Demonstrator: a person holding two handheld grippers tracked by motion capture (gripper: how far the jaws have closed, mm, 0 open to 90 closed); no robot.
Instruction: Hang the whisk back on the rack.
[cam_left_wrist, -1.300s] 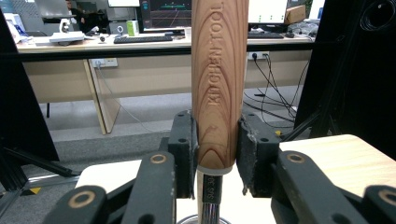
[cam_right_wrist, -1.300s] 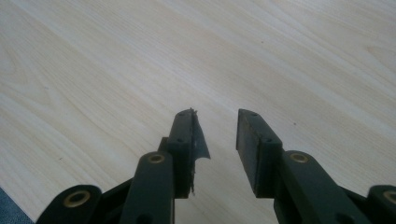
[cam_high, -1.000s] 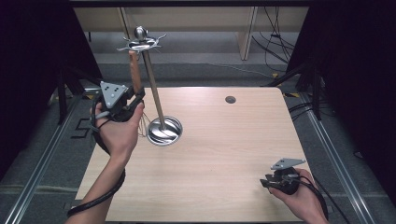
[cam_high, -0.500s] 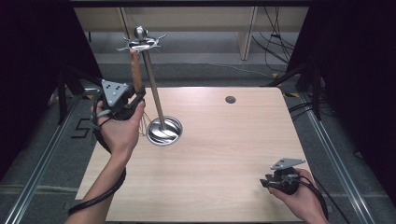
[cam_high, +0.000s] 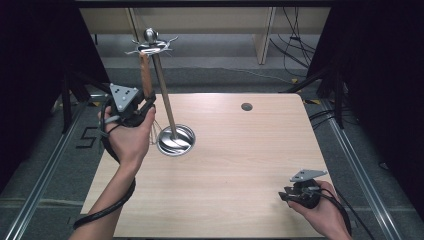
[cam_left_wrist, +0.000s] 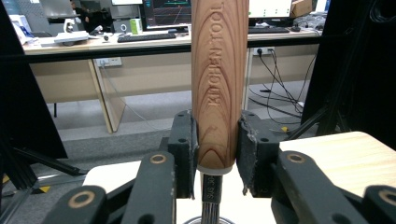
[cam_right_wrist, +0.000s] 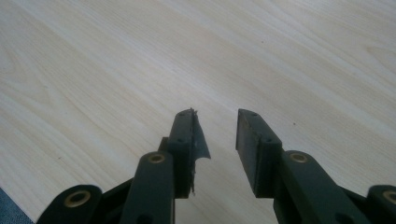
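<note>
- Wooden handle (cam_left_wrist: 218, 84) of a kitchen utensil, upright, hanging at the far left of the table (cam_high: 240, 165) from the top hooks (cam_high: 150, 46) of a metal stand (cam_high: 165, 95).
- "KITCHEN TOOL" pressed into the wood, running lengthwise along the handle in the left gripper view; small print on the metal neck (cam_left_wrist: 209, 193) below the wood, too blurred to read.
- Left gripper (cam_left_wrist: 217, 149) clamped on the lower end of the handle, both pads pressing the wood from either side; seen from above at (cam_high: 142, 102), raised above the table's far left edge, just left of the stand's pole.
- Round shiny base (cam_high: 176, 140) of the stand resting on the table, right of the left hand (cam_high: 127, 137).
- Right gripper (cam_right_wrist: 219, 135) with jaws apart and nothing between them, pale wood grain beneath; seen from above at (cam_high: 286, 195), low at the near right corner of the table, well apart from the stand.
- Small dark round hole (cam_high: 246, 106) in the tabletop toward the far edge.
- Monitors (cam_left_wrist: 168, 11) with unreadable screens on a far desk in the left gripper view.
</note>
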